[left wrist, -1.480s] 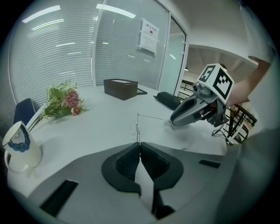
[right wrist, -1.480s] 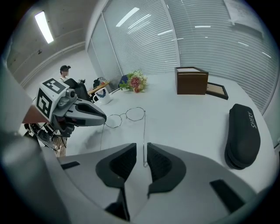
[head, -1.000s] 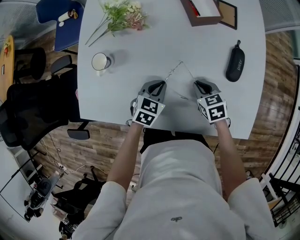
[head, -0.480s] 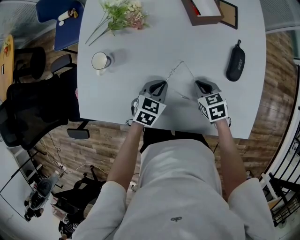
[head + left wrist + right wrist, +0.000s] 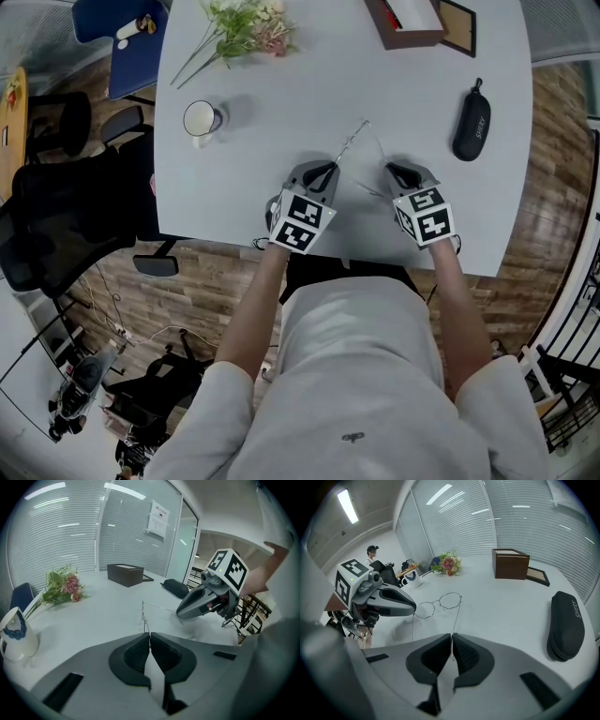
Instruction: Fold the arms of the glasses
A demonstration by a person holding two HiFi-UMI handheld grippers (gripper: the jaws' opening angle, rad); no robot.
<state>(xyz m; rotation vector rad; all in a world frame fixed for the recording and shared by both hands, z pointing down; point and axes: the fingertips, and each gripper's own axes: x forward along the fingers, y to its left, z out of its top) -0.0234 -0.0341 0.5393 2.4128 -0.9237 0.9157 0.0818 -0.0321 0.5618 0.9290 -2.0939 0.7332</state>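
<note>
Broad grey table [image 5: 281, 103] under everything, and the dark case [image 5: 565, 625] sits well off to the right claw's right, out of the action. Now the claws: the left claw [image 5: 149, 638] has its jaws together, pinched on the glasses [image 5: 436, 603] at the near end of the lens front, so from that claw the front runs straight ahead, edge-on. The right claw [image 5: 452, 638] is closed too, clamped on the tip of one arm [image 5: 456, 616], a thin wire that leaves it dead ahead and meets the front at the far hinge. So the glasses make a narrow V beyond and between the two claws, point away from both, though I can't tell whether they rest on the table or hang just above it. Here's what the fold looks to turn on: the arm's long axis points straight out from the right claw, and the front lies to that claw's left, toward the left claw. The right claw looks placed to sweep leftward about that hinge while the left one anchors. The other arm is a faint wire below the left claw's tip; folded or not, I can't tell.
</note>
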